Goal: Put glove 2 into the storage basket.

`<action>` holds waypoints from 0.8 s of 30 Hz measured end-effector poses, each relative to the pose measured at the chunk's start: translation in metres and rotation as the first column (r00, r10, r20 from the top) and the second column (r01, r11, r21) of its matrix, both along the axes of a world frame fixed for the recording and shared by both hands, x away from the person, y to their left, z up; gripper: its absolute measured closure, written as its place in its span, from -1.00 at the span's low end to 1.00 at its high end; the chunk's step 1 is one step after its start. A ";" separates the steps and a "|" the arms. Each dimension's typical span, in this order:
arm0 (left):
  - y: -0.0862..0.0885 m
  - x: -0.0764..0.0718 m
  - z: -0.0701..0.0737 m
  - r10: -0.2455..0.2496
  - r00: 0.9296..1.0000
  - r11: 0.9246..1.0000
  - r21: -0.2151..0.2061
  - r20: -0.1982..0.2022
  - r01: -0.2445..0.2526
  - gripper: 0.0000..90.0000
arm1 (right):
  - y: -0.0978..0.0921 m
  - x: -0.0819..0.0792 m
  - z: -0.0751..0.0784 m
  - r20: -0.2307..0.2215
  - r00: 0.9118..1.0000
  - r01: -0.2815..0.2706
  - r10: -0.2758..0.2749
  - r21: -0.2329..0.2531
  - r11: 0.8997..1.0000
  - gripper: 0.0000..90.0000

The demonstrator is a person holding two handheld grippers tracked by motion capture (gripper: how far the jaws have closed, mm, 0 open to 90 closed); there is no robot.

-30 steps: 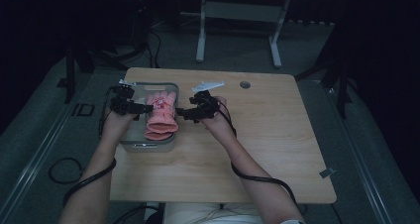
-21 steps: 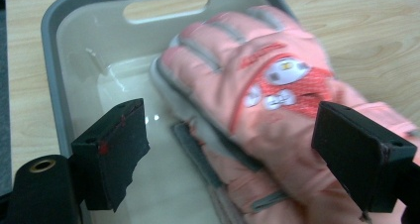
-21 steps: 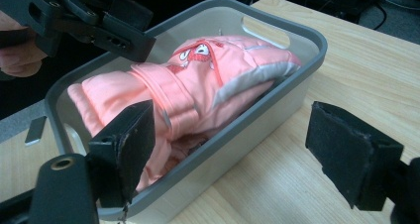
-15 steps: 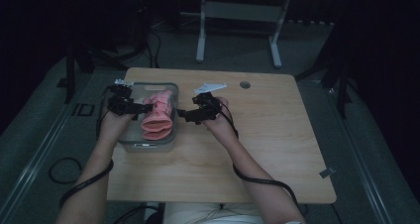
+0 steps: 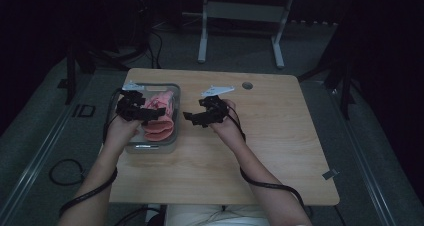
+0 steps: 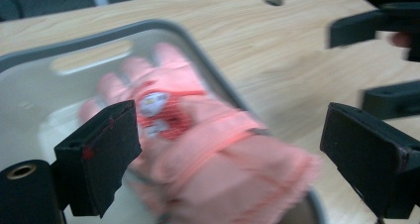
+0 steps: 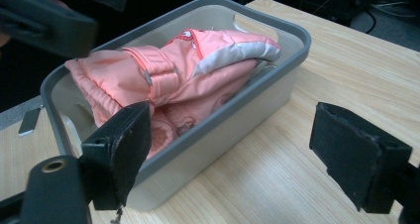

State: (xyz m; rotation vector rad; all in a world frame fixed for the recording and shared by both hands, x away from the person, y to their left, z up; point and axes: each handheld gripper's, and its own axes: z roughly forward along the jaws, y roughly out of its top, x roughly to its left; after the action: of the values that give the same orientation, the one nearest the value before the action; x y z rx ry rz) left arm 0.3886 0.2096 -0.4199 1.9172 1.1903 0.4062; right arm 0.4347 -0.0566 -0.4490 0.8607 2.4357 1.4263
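A pair of pink winter gloves (image 5: 160,117) lies in a grey plastic bin (image 5: 152,86) at the table's left. My left gripper (image 5: 149,114) hovers over the bin, open. Its jaws straddle the cuff of the top glove (image 6: 213,149) without touching it, and the bin rim (image 6: 148,28) curves behind. My right gripper (image 5: 192,118) is open just right of the bin, pointing at its side wall (image 7: 218,144) with nothing between its jaws. From there the gloves (image 7: 188,70) are piled to the rim, cuffs toward the near end.
The wooden table (image 5: 260,151) is bare to the right and front of the bin. A round cable hole (image 5: 247,85) sits near its far edge. A small grey tag (image 5: 329,174) lies at the right front. The other gripper (image 6: 376,60) shows at the upper right of the left gripper view.
The left gripper has shifted slightly right over the gloves, and the gloves sit a little lower in the bin. The right gripper has barely moved.
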 end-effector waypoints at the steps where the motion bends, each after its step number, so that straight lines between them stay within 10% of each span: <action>1: -0.004 -0.003 0.001 -0.013 1.000 1.000 0.000 0.011 0.013 -0.82 | -0.002 0.000 0.000 0.001 1.000 -0.002 0.002 0.002 1.000 -0.64; 8: -0.041 -0.027 0.009 -0.148 0.988 0.989 -0.011 0.044 0.149 -0.82 | -0.018 -0.004 -0.004 0.005 1.000 0.001 -0.001 -0.007 1.000 -0.64; 14: -0.078 -0.048 0.013 -0.260 0.963 0.965 -0.004 0.069 0.261 -0.82 | -0.030 -0.010 -0.005 0.008 1.000 -0.001 0.002 -0.008 1.000 -0.63; 24: -0.112 -0.066 -0.001 -0.345 0.935 0.938 0.042 0.076 0.343 -0.82 | -0.053 -0.022 -0.017 -0.006 1.000 -0.006 0.006 -0.024 1.000 -0.63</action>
State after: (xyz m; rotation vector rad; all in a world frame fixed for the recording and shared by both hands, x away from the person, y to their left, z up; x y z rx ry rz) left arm 0.3223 0.0976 -0.4205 2.0631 0.7762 0.3102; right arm 0.4129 -0.1097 -0.4663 0.8547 2.4566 1.3955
